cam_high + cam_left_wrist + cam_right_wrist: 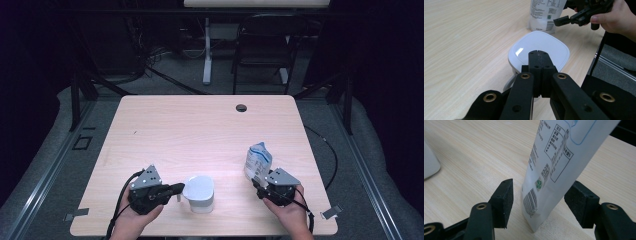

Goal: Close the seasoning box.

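The tabletop [200, 125] is pale wood, with a dark room and a folding chair [262, 45] behind it. Between the jaws of my right tongs [544, 202] stands a white pouch [554, 165] with a barcode and printed text, its bottom on the wood and its top leaning a little to one side. The two black pads are on both sides of its lower part, but there is a gap on each side, so these tongs are released and grasp nothing. My right hand [285, 207] holds them near my edge of the tabletop. Well apart from the pouch, toward my left tongs [538, 53], sits a white container with a rounded square lid [541, 47]. My left tongs are clenched, jaw against jaw with nothing between them, and their tips are over the near edge of this lid. I cannot tell if they touch it.
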A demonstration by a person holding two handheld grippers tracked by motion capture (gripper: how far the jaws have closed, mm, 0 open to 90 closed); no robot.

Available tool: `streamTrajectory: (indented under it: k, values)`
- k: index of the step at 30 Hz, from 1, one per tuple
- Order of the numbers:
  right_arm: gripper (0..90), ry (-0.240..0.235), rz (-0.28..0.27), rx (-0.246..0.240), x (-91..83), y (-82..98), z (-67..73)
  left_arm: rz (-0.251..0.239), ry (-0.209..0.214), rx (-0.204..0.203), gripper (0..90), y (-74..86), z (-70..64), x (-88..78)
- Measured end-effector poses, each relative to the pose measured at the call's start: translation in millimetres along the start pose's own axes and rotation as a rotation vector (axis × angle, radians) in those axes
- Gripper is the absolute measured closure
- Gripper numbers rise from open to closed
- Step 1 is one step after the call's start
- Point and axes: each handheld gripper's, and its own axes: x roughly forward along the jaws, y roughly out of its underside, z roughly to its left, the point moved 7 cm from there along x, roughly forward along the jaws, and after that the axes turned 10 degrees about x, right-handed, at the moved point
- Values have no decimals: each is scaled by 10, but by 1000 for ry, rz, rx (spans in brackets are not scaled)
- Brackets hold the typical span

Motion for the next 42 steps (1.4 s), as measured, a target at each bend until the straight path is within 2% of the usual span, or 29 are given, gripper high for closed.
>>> streamTrajectory:
  k: [8,13,20,31,35,42]
  values:
    - [400,3,-21,5,-25,-24,-14,-33,-35,-31,900,-32,113,-181]
    - [400,2,-12,4,-26,-15,-18,-52,-82,-74,900,17,294,-329]
    - [392,-2,-8,4,-22,-7,-22,-78,-138,-147,900,165,574,-482]
    - [391,-4,-4,6,-14,-1,-17,-32,-271,-223,900,507,936,-567]
    - [393,-2,-8,7,-26,-8,-16,-12,-307,-257,896,637,1040,-557]
    - [394,-1,4,-4,-23,7,2,24,-341,-299,899,856,1172,-529]
